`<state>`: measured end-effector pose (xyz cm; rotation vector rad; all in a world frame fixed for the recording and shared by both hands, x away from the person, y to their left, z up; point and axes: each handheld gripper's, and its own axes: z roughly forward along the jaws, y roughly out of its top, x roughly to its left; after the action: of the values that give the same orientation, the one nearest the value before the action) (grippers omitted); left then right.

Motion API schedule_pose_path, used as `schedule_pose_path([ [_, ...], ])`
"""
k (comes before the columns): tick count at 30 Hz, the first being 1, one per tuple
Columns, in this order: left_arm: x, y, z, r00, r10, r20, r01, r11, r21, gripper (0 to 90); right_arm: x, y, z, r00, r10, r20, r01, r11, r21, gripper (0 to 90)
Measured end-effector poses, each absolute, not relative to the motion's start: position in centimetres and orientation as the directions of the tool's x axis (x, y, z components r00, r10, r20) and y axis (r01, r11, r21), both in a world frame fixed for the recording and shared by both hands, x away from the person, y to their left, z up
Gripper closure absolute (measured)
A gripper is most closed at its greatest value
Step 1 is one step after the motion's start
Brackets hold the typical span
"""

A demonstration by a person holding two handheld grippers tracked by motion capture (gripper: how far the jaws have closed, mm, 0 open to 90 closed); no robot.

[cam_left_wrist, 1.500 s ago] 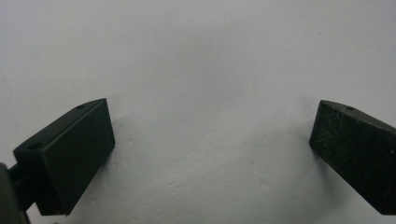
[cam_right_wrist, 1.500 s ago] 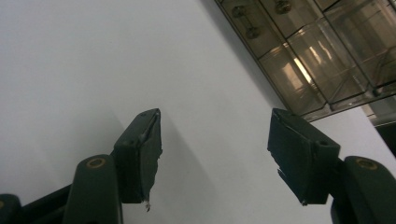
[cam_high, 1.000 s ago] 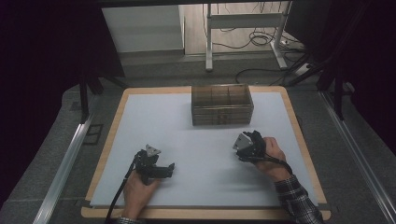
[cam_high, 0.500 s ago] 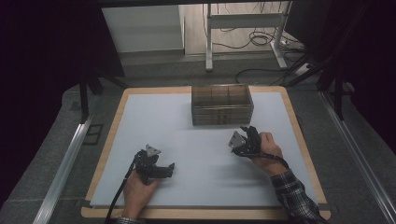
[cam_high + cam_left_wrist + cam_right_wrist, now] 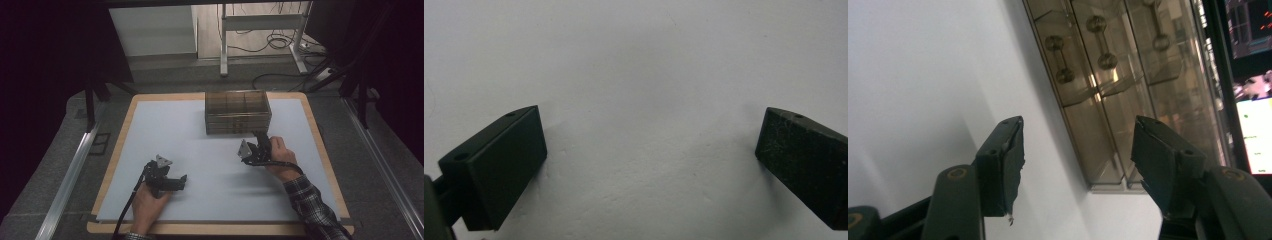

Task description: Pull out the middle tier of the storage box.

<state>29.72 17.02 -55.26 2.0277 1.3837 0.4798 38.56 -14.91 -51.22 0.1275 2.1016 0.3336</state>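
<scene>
In the high view, the drawer box [image 5: 238, 111] stands at the far middle of the white surface [image 5: 200, 145], with its front towards the person. The right gripper [image 5: 256, 148] is just in front of the box, near its lower right corner, and it points at the front. The left gripper [image 5: 167, 180] lies low on the surface near the close edge, well apart from the box. If the right gripper pushes forward against the front, the light box could slide away on the smooth surface, because nothing holds it in place.

In the left gripper view, the fingers [image 5: 499, 170] stand wide open and hold nothing; only the bare surface is between them. This hand is too far away to steady the box if it moves.

In the right gripper view, the fingers [image 5: 1003, 165] are about half open, have just been closing a little, and hold nothing. The corner of the box [image 5: 1108, 120] shows in the gap beyond them, and the 3 drawer handles [image 5: 1060, 59] are farther along the front. The fingers aim at the corner, not at a handle, so I think they could close on the frame or slip off a small round knob. A pull at an angle could also jam the drawer or drag the whole box.
</scene>
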Motion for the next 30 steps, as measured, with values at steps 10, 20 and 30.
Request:
schedule_pose_path([
  [10,29.7,17.0,-55.3,0.382,0.923,-0.05,0.693,-0.25,0.676,0.0,39.4,-13.9,-51.6,-0.466,0.151,-0.872,-0.073,0.975,0.208,45.3],
  [20,29.7,17.0,-55.3,0.382,0.923,-0.051,0.693,-0.25,0.676,0.0,40.3,-13.0,-52.3,-0.413,0.079,-0.907,-0.099,0.986,0.131,52.7],
  [30,29.7,17.0,-55.3,0.382,0.923,-0.051,0.693,-0.249,0.677,0.0,41.4,-12.1,-52.7,-0.362,0.034,-0.932,-0.099,0.992,0.075,63.8],
])
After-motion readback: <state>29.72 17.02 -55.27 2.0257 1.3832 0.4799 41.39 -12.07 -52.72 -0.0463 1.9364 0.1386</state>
